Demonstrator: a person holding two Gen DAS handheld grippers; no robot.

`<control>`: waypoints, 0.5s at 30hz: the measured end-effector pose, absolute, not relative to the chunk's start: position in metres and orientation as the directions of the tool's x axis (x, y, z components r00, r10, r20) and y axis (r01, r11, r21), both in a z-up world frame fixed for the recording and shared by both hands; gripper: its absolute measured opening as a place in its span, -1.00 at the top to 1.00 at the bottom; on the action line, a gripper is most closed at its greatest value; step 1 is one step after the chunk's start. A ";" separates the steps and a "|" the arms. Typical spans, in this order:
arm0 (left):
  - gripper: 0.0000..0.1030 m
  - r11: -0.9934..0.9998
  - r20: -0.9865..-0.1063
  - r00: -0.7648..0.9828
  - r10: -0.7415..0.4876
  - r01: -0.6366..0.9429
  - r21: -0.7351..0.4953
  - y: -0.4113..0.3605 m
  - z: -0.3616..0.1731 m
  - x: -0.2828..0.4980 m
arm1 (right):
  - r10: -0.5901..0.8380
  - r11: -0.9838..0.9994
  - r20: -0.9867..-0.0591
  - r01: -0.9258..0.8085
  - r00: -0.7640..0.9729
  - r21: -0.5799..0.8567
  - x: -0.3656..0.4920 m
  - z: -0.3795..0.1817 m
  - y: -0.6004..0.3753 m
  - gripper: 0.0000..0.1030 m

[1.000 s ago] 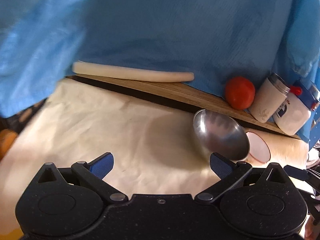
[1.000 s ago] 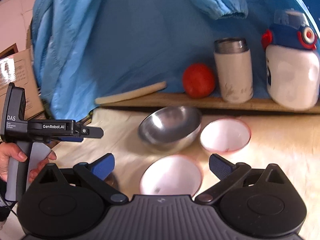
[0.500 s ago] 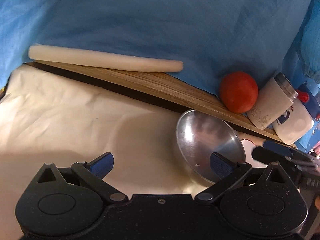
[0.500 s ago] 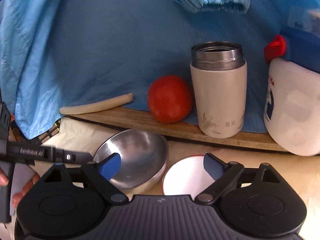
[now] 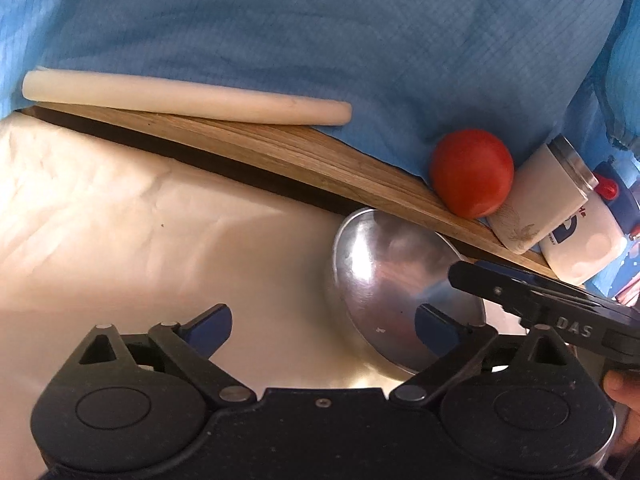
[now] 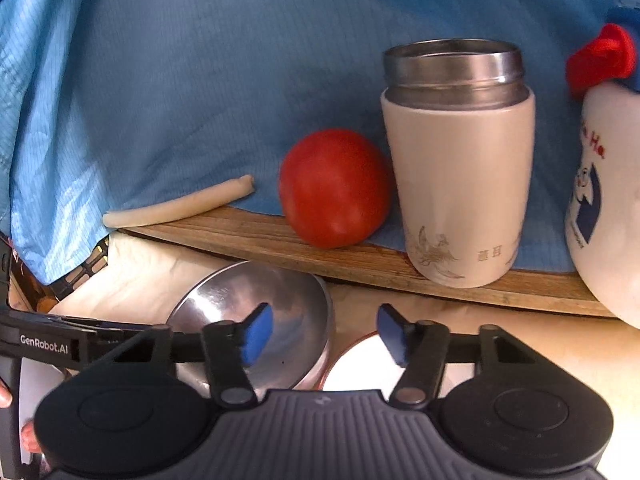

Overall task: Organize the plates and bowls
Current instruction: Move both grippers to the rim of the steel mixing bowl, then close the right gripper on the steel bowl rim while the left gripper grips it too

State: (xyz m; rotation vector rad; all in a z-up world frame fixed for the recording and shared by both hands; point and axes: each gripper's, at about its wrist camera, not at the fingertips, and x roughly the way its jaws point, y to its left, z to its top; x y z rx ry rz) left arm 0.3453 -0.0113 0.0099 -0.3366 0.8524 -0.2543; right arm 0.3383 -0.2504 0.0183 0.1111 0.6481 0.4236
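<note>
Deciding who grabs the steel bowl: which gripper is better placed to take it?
Right. The right gripper straddles the steel bowl rim, jaws just closing, not yet pressing. The left gripper is wide open with only one finger over it.

Blue cloth backdrop (image 5: 320, 32) behind a cream-covered table (image 5: 120, 240), warm light.

Each black hand-held gripper (image 6: 325, 334) has blue pads (image 6: 256, 334), silver screws and white lettering.

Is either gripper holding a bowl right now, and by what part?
Neither. The right gripper, jaws just closing, straddles the steel bowl's rim without pinching; the left gripper is open.
</note>
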 end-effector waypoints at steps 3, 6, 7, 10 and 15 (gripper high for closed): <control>-0.77 0.914 -0.687 0.633 -0.357 0.086 -0.396 -0.011 0.010 0.345 | 0.420 0.907 -0.564 -0.353 0.711 0.230 0.339 0.019 -0.248 0.05; -0.64 0.909 -0.685 0.628 -0.370 0.092 -0.407 -0.012 0.010 0.345 | 0.423 0.905 -0.568 -0.358 0.706 0.229 0.339 0.019 -0.248 0.17; -0.62 0.907 -0.684 0.626 -0.374 0.094 -0.410 -0.012 0.010 0.345 | 0.423 0.905 -0.570 -0.359 0.704 0.229 0.339 0.018 -0.247 0.21; -0.49 0.901 -0.686 0.614 -0.390 0.101 -0.422 -0.013 0.009 0.345 | 0.421 0.906 -0.576 -0.359 0.701 0.227 0.341 0.018 -0.246 0.29; -0.39 0.892 -0.689 0.595 -0.414 0.115 -0.436 -0.017 0.008 0.345 | 0.427 0.903 -0.589 -0.359 0.686 0.236 0.343 0.015 -0.244 0.43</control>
